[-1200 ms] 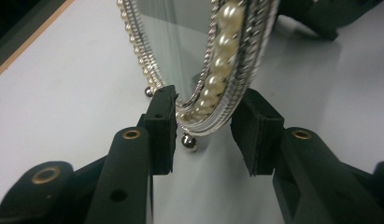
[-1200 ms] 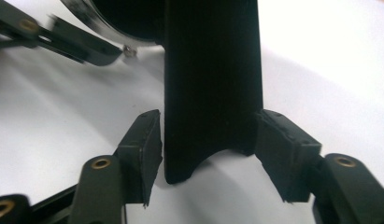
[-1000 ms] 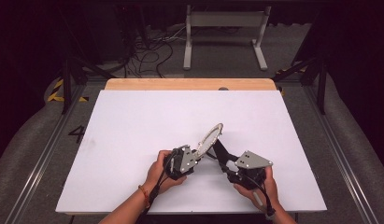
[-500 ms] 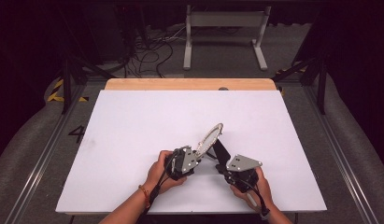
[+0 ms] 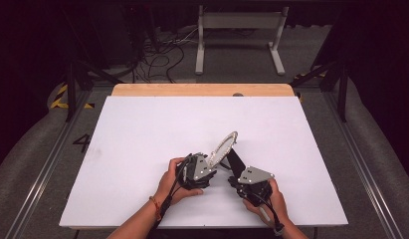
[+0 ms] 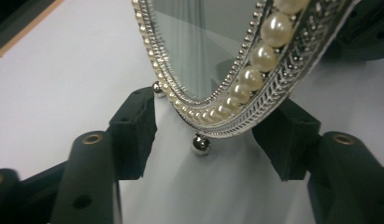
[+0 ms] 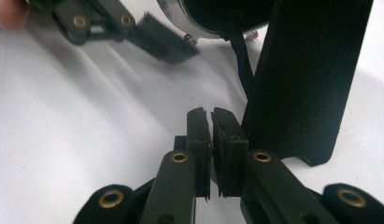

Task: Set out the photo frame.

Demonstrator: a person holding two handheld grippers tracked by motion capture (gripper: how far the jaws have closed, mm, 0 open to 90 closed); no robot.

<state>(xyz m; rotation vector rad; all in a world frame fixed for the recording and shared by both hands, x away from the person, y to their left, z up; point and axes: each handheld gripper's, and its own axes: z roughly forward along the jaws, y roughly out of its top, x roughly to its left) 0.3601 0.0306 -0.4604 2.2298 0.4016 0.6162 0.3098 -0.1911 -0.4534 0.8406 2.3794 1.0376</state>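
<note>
One oval mirror [image 6: 199,51], pearl-and-silver rim, tilted on black stand [image 7: 302,84].

Silver and pearl against white and black

The mirror [image 6: 236,84] has a silver frame with cream pearls and a herringbone rim; its stand [image 7: 306,79] is black, the table [image 5: 142,129] white with a pale wooden far edge.

White table top [image 5: 142,149], with a bare wooden strip [image 5: 202,90] along the far edge (a small dark spot [image 5: 238,94] on that strip). Near the front middle, an oval mirror [image 5: 222,148] standing tilted on the white, propped by its black stand [image 5: 236,160] behind. Resting on small ball feet [image 6: 201,144].
</note>
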